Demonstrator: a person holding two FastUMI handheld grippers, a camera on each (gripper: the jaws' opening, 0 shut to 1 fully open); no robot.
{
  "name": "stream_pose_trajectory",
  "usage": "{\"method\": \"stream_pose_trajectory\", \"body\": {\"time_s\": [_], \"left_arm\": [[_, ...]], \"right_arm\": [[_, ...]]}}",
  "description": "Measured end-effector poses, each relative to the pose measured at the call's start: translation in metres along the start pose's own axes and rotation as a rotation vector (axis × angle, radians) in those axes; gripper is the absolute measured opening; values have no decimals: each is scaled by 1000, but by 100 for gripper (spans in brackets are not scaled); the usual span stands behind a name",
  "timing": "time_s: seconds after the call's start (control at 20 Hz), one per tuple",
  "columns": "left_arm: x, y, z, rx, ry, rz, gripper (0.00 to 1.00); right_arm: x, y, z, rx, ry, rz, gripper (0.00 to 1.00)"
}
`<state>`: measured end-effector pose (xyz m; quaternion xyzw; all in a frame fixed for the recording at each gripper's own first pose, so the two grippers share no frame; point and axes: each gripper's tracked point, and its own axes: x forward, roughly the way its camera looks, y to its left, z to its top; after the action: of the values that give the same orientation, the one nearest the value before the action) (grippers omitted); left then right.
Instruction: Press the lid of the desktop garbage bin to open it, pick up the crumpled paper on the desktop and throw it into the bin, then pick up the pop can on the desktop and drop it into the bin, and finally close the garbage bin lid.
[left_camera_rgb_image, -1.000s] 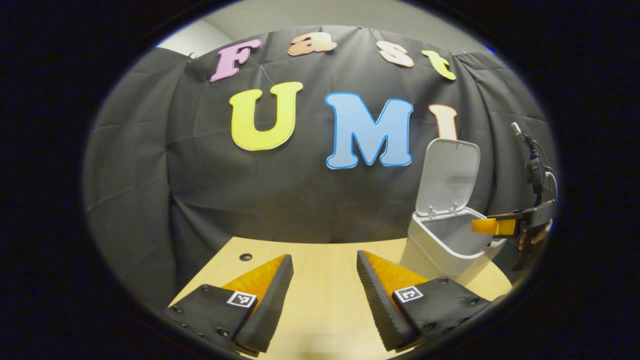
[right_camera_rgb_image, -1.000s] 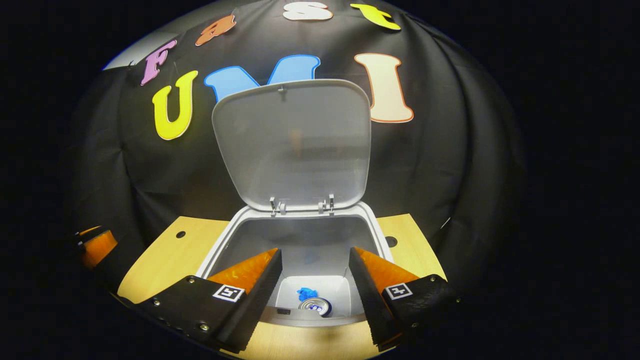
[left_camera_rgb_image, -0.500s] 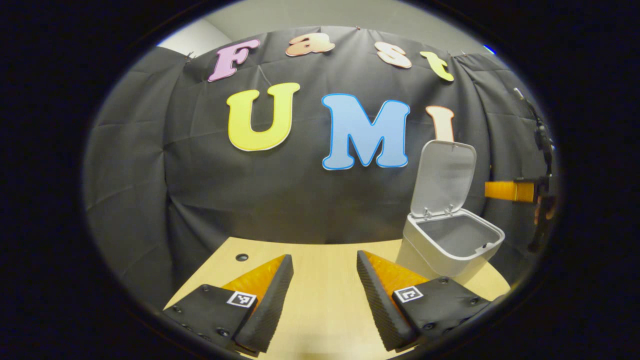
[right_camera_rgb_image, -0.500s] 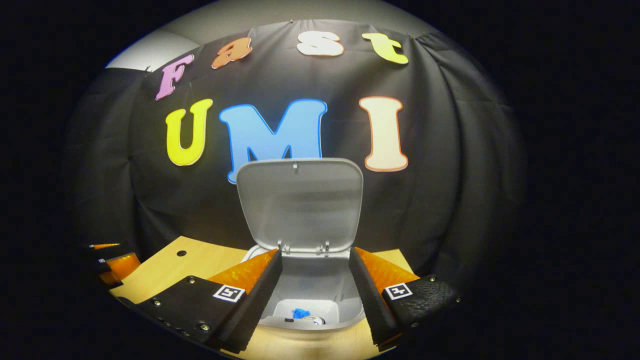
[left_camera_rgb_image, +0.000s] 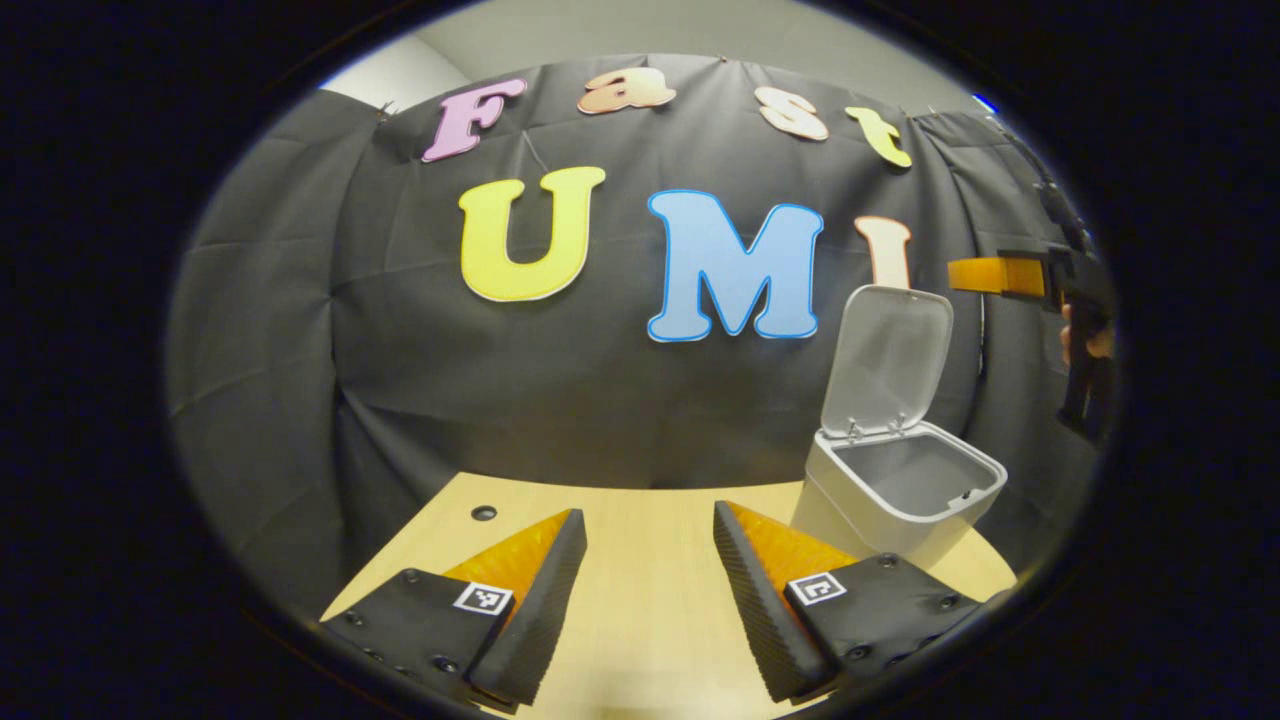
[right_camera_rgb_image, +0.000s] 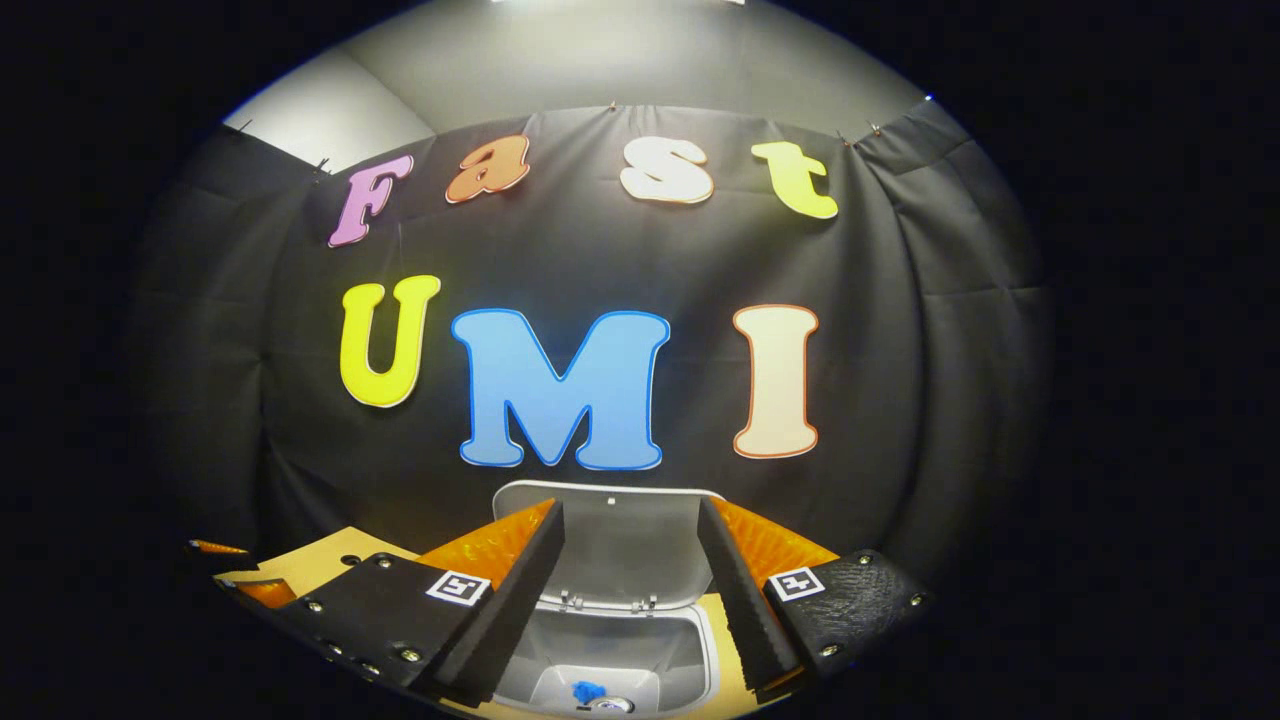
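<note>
Garbage bin (left_camera_rgb_image: 905, 485): pale grey, squarish with rounded corners, standing near the tabletop's (left_camera_rgb_image: 640, 590) far right edge. Lid (left_camera_rgb_image: 888, 357) raised upright on two rear hinges, inner face toward the front.
Contents, seen in the right gripper view: blue crumpled paper (right_camera_rgb_image: 587, 690) and the silver top of a pop can (right_camera_rgb_image: 610, 705), side by side on the bin's floor.
Left gripper (left_camera_rgb_image: 640, 600): fingers spread apart, nothing between them, low over the tabletop's near edge.
Right gripper (right_camera_rgb_image: 630, 600): fingers apart, empty, held above the lid's top edge.
</note>
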<state>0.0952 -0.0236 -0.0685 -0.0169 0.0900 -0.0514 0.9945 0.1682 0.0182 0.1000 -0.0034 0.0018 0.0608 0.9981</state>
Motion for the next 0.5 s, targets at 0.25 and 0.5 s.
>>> {"method": "stream_pose_trajectory", "body": {"time_s": [0.25, 0.5], "left_arm": [[-4, 13, -4, -16, 8, 25, 92], [-4, 28, -6, -20, 13, 52, 92]], "right_arm": [[30, -3, 18, 14, -37, -25, 86], [60, -4, 17, 24, -34, -43, 86]]}}
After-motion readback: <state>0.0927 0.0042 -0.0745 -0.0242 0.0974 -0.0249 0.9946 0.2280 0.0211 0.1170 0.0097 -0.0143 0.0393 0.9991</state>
